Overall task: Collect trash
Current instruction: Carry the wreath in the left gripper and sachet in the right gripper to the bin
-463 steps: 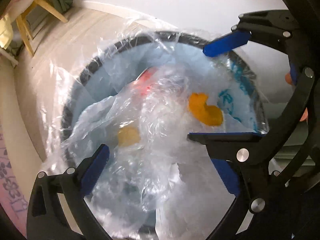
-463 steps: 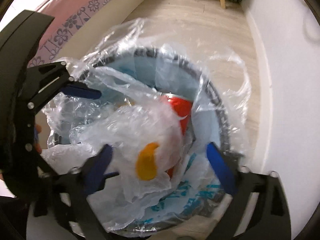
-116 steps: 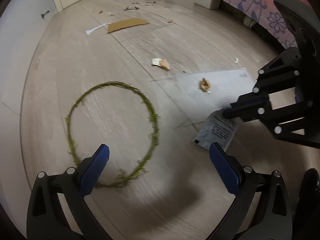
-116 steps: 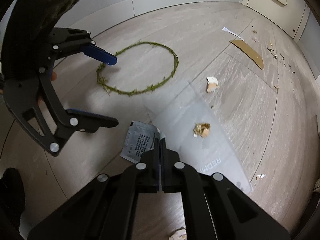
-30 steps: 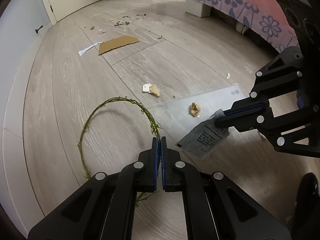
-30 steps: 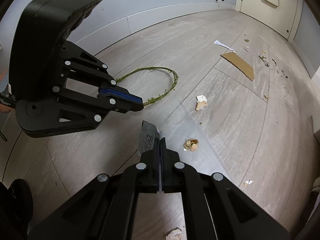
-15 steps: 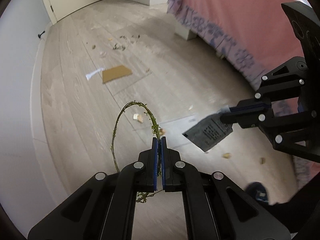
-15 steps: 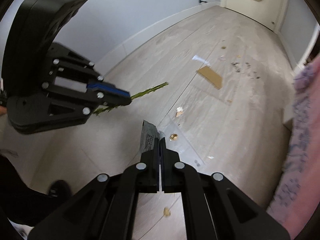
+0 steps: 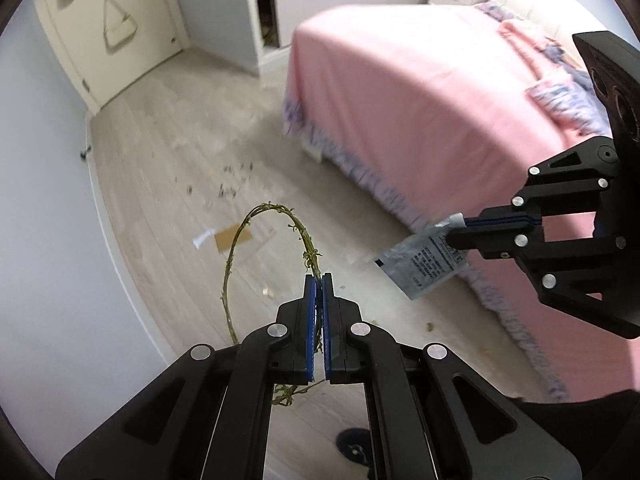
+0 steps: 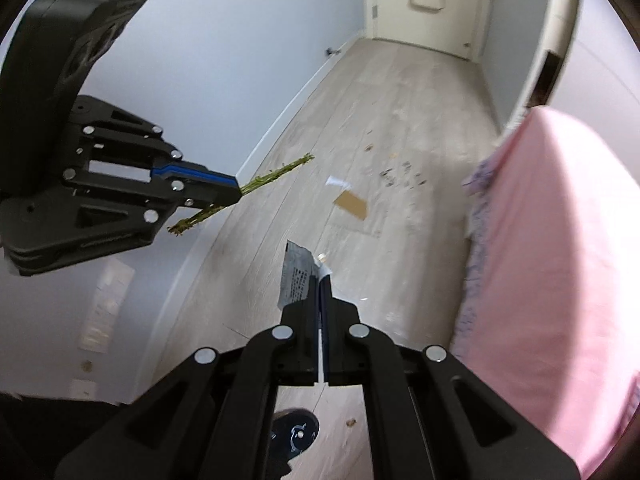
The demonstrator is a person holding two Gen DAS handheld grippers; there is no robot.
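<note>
The left gripper (image 9: 319,280) had its fingers clamped on the green hoop (image 9: 240,240), which looped out ahead of them; the right gripper (image 10: 322,280) pinched a grey sachet (image 10: 297,280) at its fingertips; both were in carry, and the next move probably called for a bin, which was unseen.

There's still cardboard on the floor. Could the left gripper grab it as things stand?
Probably not: the left gripper is shut on the green wreath, so its jaws are full, and the cardboard lies far below on the floor.
</note>
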